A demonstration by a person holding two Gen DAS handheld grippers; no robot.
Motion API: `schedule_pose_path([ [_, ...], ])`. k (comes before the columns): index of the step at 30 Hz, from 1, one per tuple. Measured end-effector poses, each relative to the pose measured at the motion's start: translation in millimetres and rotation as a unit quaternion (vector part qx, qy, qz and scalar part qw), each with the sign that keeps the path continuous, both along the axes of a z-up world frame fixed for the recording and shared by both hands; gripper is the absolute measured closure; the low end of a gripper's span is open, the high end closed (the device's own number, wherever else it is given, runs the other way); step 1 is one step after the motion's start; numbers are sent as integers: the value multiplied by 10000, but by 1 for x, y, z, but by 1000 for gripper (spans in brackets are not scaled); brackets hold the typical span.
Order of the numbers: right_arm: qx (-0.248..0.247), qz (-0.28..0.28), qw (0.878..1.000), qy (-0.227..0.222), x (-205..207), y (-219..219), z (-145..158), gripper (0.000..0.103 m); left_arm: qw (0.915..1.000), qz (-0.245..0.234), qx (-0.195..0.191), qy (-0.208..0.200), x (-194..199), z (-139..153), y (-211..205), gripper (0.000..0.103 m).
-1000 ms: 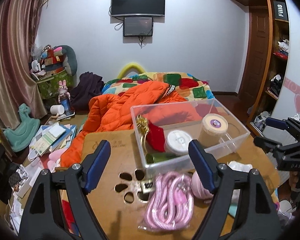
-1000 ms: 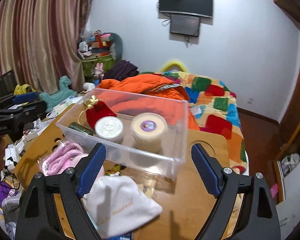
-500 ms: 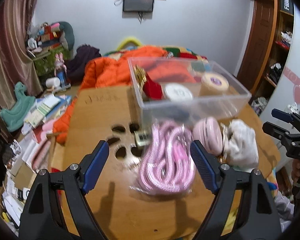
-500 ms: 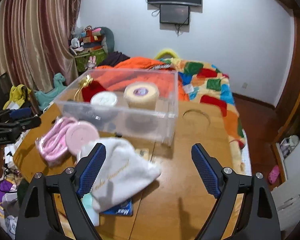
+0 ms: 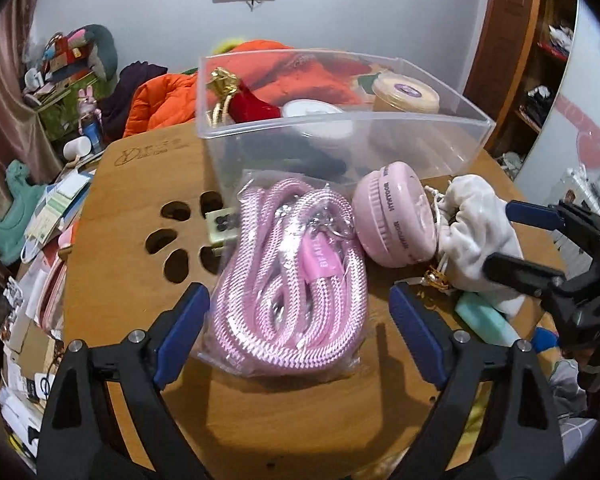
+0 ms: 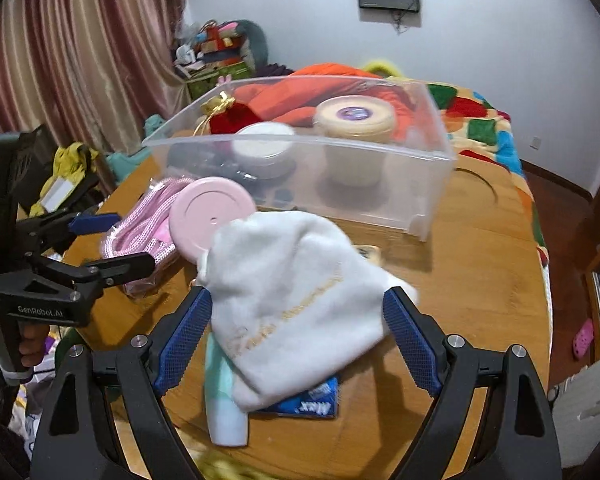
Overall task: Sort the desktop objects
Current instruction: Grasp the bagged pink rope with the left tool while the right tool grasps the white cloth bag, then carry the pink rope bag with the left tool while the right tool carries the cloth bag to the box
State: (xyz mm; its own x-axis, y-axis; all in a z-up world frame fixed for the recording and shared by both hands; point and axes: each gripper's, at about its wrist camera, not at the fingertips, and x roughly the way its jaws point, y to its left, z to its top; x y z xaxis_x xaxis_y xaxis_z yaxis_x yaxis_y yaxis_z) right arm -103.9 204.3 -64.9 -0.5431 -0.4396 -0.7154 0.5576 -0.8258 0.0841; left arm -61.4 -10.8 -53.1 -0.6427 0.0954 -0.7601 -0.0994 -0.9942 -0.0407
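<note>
The left gripper [image 5: 297,322] is wide open and holds nothing. Its jaws have just been opening more, and the pink rope [image 5: 287,276] lies between them in the middle of the left view, not pinched. The rope is in a clear bag, so it looks soft, light and a bit slippery. I think the thick middle of the bundle is the best place to grab.

The right gripper [image 6: 297,328] is wide open too, with nothing held. The white pouch [image 6: 295,300] lies between its jaws in the lower middle of the right view. It looks soft and floppy, so a pinch on its fat part should work.

The clear box [image 5: 476,136] sits in the upper part of both views. The pink round case [image 5: 396,216] leans between rope and pouch.
</note>
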Motion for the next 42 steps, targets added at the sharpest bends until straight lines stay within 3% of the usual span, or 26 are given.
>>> schedule_pose_path([
  [3,166,67,9998,48,-2,-10,-5,5,9998,16,-164,-93,-8,-5,5,10],
  [10,523,162,9984,174,-9,-24,-20,6,9992,60,-334,-195,-17,-15,13,10],
  [15,563,89,9977,364,-7,-18,-21,30,9995,95,-283,-95,-15,-14,14,11],
  [18,218,57,9996,151,-12,-4,-15,46,9994,82,-339,18,-18,-12,15,21],
  [22,-163,30,9998,-123,-18,10,-10,58,9994,43,-344,63,-21,-11,17,25],
  [26,-363,11,9993,-112,-16,16,-3,70,9996,107,-244,118,-17,-10,14,32],
  [30,-530,-28,9986,-85,-12,21,4,74,9997,202,0,111,-18,-7,5,37],
  [36,-706,-121,9974,-10,-10,32,16,74,9993,333,32,180,-8,-4,0,39],
  [42,-735,-233,9964,341,-7,40,35,74,9983,445,136,354,0,8,-5,39],
])
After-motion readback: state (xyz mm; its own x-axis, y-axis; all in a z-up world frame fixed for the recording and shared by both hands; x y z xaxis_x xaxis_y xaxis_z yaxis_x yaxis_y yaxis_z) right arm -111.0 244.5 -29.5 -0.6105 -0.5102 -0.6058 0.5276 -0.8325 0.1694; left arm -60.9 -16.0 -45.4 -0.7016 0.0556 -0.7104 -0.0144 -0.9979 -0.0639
